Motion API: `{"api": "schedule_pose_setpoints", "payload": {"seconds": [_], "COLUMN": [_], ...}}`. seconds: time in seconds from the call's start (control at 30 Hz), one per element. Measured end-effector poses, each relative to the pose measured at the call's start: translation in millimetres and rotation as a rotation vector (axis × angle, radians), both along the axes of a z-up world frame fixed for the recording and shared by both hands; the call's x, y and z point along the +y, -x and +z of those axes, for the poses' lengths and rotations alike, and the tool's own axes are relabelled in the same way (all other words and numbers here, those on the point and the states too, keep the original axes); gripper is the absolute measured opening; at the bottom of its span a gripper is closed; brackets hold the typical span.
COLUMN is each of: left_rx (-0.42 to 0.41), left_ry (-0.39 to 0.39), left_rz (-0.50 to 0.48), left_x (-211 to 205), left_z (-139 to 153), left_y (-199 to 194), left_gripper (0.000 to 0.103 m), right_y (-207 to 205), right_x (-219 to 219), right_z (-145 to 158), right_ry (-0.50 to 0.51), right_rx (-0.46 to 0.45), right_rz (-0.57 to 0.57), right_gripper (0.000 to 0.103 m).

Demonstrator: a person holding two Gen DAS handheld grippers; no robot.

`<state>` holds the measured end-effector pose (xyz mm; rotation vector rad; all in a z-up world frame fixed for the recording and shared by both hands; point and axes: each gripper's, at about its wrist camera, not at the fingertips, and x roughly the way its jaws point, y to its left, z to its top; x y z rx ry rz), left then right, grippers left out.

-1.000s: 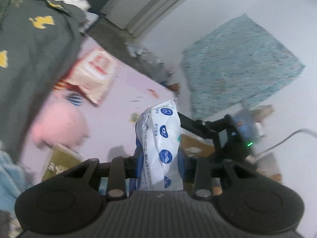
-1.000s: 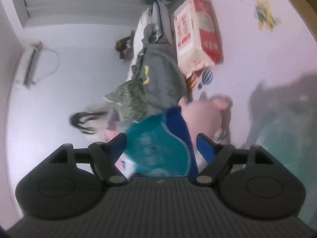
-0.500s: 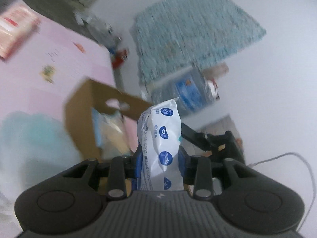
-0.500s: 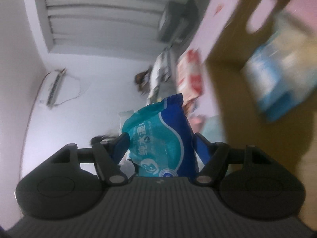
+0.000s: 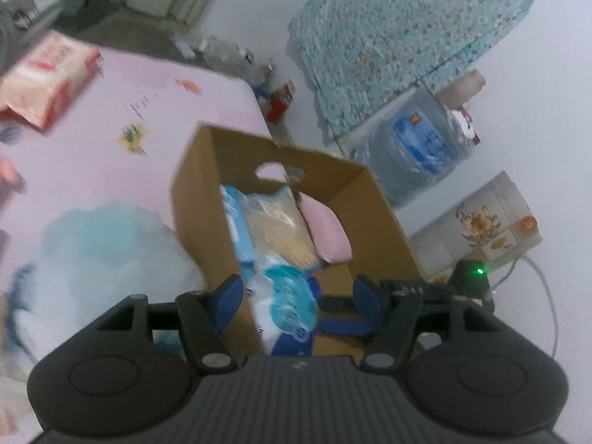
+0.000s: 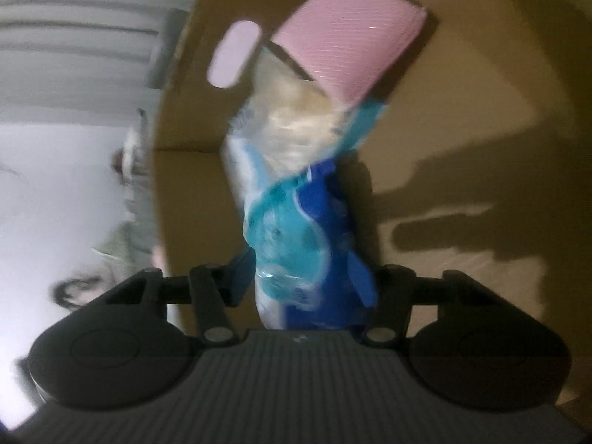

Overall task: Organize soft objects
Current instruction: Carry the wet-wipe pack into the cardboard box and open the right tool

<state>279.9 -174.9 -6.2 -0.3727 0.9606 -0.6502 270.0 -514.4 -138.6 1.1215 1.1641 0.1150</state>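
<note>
My count: 1 box (image 5: 373, 203), 3 packs inside; left gripper (image 5: 298, 301) just opened, empty; right gripper (image 6: 307, 281) closing around 1 teal pack (image 6: 296, 244).

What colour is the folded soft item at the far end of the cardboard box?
Pink folded item, clearest in the right wrist view.

Beside the cardboard box (image 5: 199, 199), a pale blue heap (image 5: 103, 255) was smeared beyond telling. Inside the box, print on the teal packet (image 6: 296, 244) was unreadable, and its lower end was hidden by the gripper body.
</note>
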Motion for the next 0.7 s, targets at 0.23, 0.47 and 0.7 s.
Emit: {"api": "schedule_pose_setpoints", "payload": {"seconds": [0.23,0.47,0.7], "left_rx": [-0.039,-0.040,-0.066], "left_ry": [-0.057,-0.120,-0.146], "left_rz": [0.072,0.162,0.258], "left_x": [60.3,114.3,148.5], "left_z": [0.6,-13.3,-17.4], "left_y": [22.6,46.4,63.6], "left_gripper": [0.066,0.066,0.066], "right_y": [-9.1,-42.2,-57.6], "right_x": [17.9,44.6,70.8], "right_z": [10.4,6.6,13.4], "right_ry": [0.158,0.219,0.278], "right_rx": [-0.022,-0.066,-0.081], "right_rz": [0.115,0.290,0.402], "right_gripper": [0.050,0.030,0.025]}}
